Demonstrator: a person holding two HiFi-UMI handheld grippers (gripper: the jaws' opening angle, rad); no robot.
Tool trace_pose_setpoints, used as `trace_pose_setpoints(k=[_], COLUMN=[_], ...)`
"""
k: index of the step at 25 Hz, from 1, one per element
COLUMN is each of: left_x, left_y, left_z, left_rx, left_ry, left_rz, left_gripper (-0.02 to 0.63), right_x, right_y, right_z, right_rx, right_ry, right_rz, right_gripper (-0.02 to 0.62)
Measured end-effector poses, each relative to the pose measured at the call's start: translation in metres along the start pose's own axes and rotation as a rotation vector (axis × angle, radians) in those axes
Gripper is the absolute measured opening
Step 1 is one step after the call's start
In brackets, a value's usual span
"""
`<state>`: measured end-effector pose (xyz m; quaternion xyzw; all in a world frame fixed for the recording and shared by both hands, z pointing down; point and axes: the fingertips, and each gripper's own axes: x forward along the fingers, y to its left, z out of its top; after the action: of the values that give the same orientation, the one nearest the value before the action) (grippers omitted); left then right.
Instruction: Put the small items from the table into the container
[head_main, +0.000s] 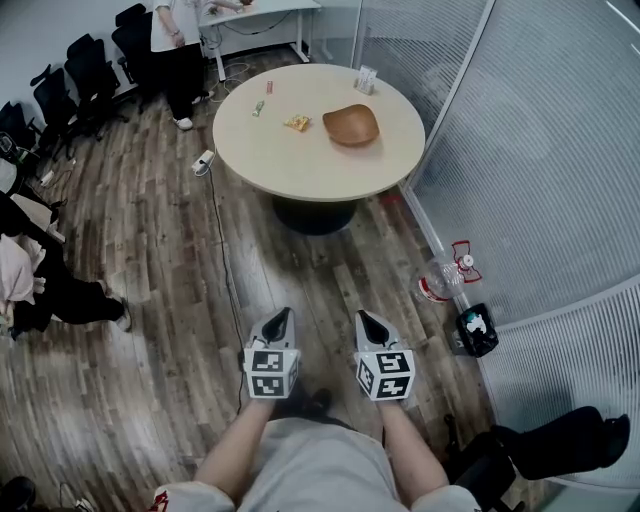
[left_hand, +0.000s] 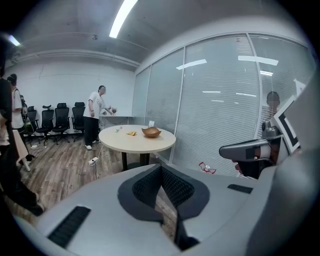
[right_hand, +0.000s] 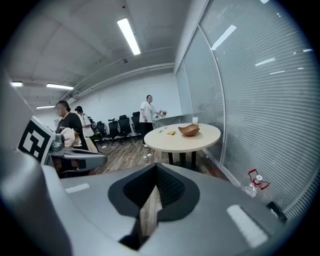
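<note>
None of the small items is in the bowl (head_main: 351, 125) yet, so the whole task is judged to be still ahead: the bowl looks empty and sits on the round table (head_main: 300, 165) at about 2 o'clock of the tabletop's middle. A yellow packet (head_main: 297, 123) lies just beside it at its 9 o'clock, a green piece (head_main: 258, 108) and a red piece (head_main: 269, 87) lie further out toward 10 and 11 o'clock, and a small white box (head_main: 366, 80) stands near the far edge at 1 o'clock. The table is seen at 12 o'clock from the grippers and well apart from them. The left gripper (head_main: 283, 316) and the right gripper (head_main: 367, 319) are held close to the body, side by side, each with its jaws pressed together on nothing. Open floor lies between them and the table. A cable with a power strip (head_main: 204, 160) trails at 11 o'clock, a water bottle (head_main: 440, 278) lies at 2 o'clock, and the glass wall (head_main: 540, 150) closes the 3 o'clock side, so the left side of the table offers more room.
</note>
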<state>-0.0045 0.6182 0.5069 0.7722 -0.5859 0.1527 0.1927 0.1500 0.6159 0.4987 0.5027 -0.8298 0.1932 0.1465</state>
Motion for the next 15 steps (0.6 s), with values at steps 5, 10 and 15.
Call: trace_pose_setpoints(k=[5, 10, 15], left_x=[0.012, 0.046, 0.105], left_y=[0.002, 0.015, 0.04], left_z=[0.011, 0.022, 0.051], left_rx=[0.001, -0.018, -0.027], left_ry=[-0.014, -0.021, -0.011], left_rz=[0.001, -0.005, -0.014], left_gripper=[0.005, 0.005, 0.005], right_x=[0.006, 0.035, 0.091], right_y=[-0.003, -0.009, -0.026], right_z=[0.004, 0.012, 0.044], right_rx=[0.005, 0.002, -0.007], right_ry=[-0.008, 0.007, 0.016], right_rz=[0.007, 0.02, 0.026], right_gripper=[0.002, 0.002, 0.002])
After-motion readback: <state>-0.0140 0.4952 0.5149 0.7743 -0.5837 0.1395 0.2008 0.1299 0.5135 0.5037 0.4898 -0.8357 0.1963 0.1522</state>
